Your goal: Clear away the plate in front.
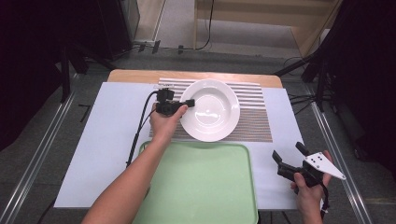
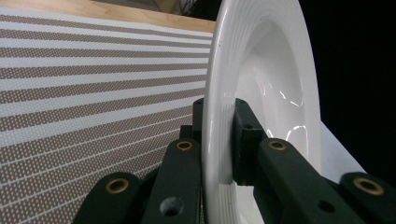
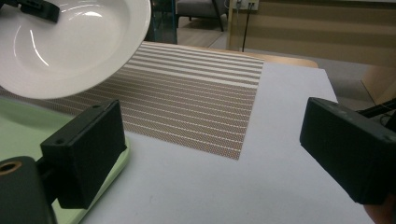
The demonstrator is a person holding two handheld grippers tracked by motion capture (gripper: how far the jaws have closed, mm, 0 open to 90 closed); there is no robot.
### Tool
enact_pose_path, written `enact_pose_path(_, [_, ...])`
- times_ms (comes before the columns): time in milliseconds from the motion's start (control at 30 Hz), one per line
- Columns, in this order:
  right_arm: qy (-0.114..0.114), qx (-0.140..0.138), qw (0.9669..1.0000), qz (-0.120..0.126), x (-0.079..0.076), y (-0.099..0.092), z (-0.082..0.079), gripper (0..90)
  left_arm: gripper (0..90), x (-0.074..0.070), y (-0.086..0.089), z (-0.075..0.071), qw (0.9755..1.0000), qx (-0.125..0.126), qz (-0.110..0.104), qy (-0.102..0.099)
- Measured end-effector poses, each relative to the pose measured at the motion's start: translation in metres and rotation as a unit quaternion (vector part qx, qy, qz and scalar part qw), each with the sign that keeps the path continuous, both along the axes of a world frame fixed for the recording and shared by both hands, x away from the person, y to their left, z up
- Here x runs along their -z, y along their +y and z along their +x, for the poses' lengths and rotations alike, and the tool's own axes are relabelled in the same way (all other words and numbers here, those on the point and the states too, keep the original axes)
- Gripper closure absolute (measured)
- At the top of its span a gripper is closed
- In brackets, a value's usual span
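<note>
A white deep plate (image 1: 210, 109) hangs tilted above the brown striped placemat (image 1: 252, 121), lifted clear of it. My left gripper (image 1: 187, 103) is shut on the plate's left rim. In the left gripper view the plate rim (image 2: 217, 116) runs between the two black jaws, one pad on each face. The right gripper view has the plate (image 3: 65, 46) at upper left, raised over the placemat (image 3: 196, 102). My right gripper (image 1: 290, 156) is at the table's front right, open with nothing between its fingers (image 3: 88, 149).
A light green tray (image 1: 201, 182) lies at the front centre, just below the plate. White paper (image 1: 107, 140) covers the table, whose wooden far edge (image 1: 196, 74) borders the floor. Metal rails run along both sides. A black cable trails from the left gripper.
</note>
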State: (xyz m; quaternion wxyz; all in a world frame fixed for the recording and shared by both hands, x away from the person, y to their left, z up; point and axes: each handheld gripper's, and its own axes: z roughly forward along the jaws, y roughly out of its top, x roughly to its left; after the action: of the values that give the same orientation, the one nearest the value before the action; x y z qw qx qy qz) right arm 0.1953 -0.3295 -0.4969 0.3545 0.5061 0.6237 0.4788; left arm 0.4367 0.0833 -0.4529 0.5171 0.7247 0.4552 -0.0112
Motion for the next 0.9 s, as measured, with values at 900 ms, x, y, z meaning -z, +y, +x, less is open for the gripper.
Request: enact_pose_path(900, [0.001,-0.003,1.0000,0.000,0.000,0.003,0.001,5.4,81.9,-0.004,0.027,-0.036,0.9999,0.016,-0.005,0.002])
